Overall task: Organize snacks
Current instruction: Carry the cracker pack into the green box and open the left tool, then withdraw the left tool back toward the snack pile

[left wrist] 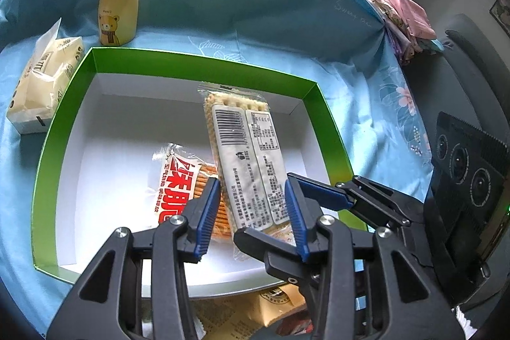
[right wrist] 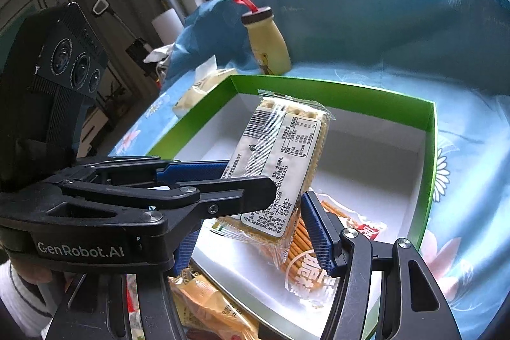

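A clear-wrapped cracker pack (left wrist: 248, 148) (right wrist: 280, 142) hangs tilted, label side up, over the green box (left wrist: 204, 66) (right wrist: 334, 91) with the white inside. My left gripper (left wrist: 251, 190) (right wrist: 251, 174) has its blue pads against the pack's two long edges near its lower end. My right gripper (left wrist: 267, 207) (right wrist: 251, 212) comes in from the right and clamps the same end crosswise. A stick-snack bag with red lettering (left wrist: 178, 187) (right wrist: 318, 270) lies on the box floor beneath the pack.
A yellow bear bottle (left wrist: 118, 8) (right wrist: 269, 50) and a tissue pack (left wrist: 44, 78) (right wrist: 200, 85) stand beyond the box's far left corner on the blue floral cloth. More snack bags (left wrist: 255, 308) (right wrist: 207, 301) lie in front of the box. A dark chair (left wrist: 462, 53) stands at the right.
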`<state>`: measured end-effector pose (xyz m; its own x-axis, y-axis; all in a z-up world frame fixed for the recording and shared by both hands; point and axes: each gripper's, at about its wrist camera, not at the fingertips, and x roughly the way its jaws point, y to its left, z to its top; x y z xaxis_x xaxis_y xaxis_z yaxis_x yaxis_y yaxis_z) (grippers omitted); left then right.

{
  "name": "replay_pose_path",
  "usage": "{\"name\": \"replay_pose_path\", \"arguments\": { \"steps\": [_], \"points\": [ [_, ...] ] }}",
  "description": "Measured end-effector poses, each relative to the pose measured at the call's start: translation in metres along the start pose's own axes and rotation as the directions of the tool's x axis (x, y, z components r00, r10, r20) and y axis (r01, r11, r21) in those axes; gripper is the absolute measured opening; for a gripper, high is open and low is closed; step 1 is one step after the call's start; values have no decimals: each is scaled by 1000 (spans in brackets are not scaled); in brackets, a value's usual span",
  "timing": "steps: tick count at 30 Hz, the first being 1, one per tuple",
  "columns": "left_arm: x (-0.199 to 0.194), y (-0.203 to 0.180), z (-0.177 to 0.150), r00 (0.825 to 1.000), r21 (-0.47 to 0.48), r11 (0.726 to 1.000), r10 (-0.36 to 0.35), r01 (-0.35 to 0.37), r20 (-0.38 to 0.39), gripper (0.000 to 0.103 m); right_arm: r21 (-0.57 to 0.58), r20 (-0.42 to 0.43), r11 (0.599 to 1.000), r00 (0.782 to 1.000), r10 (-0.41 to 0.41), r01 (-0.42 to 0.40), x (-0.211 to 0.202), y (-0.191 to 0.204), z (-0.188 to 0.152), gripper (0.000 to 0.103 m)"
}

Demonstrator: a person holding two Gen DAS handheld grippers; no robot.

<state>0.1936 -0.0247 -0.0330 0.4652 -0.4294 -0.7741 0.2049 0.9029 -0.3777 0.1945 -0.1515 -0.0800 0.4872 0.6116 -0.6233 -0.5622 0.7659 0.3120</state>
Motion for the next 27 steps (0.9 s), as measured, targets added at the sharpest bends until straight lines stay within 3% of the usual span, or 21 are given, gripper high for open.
{"name": "replay_pose_path", "arguments": {
  "steps": [4, 6, 8, 14, 23, 27],
  "points": [
    [3, 2, 0, 1000, -8, 1000, 2, -2, -7, 43, 11, -11, 1000, 1000, -2, 2, 3, -3, 0, 63],
    [4, 3, 1, 1000, -14, 1000, 11, -11, -8, 50, 8, -14, 1000, 1000, -9, 9, 4, -2, 0, 63],
    [4, 4, 1, 1000, -19, 999, 31, -31, -1, 70, 11, -11, 1000, 1000, -5, 5, 4, -1, 1, 63],
    [-11, 5, 1, 995, -23, 996, 92, -91, 44, 87, 27, 22, 998, 998, -52, 52, -13, -6, -1, 63],
    [-45, -4, -10, 968, 3, 977, 211, -214, 138, 88, 85, 108, 994, 991, -85, 76, -60, -12, -17, 64],
    [-60, -9, -20, 959, -2, 972, 232, -235, 166, 88, 70, 128, 991, 984, -123, 114, -80, -3, -30, 68]
  ]
}}
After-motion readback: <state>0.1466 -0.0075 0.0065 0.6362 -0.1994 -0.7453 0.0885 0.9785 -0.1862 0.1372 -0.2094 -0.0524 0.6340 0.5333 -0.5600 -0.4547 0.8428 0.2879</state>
